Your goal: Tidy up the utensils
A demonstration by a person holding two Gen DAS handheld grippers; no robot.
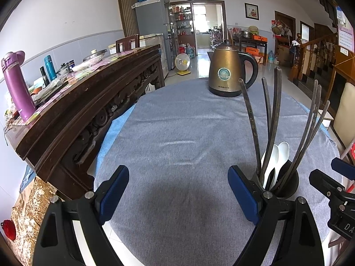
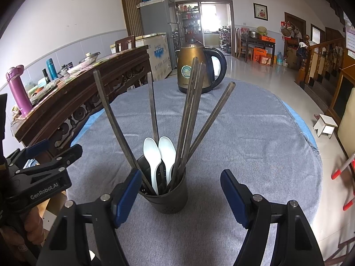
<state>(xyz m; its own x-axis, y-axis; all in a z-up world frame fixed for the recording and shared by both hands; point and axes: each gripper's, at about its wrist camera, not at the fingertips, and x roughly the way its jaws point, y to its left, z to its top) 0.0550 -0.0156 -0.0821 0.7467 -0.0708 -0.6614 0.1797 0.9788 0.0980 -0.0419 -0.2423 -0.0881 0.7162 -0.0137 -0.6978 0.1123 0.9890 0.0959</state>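
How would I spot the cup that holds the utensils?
Start at the gold kettle on the grey-clothed table. Nearer the camera stands a black utensil holder. It alone is short and dark, bristling with dark chopsticks and two white spoons.

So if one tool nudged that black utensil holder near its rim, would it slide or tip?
Probably tip rather than slide. The holder is narrow, and the chopsticks rise well above its rim and splay outward, so it is likely top-heavy. The grey cloth under it looks grippy, which may hold the base. The white spoons stand loose and may rattle.
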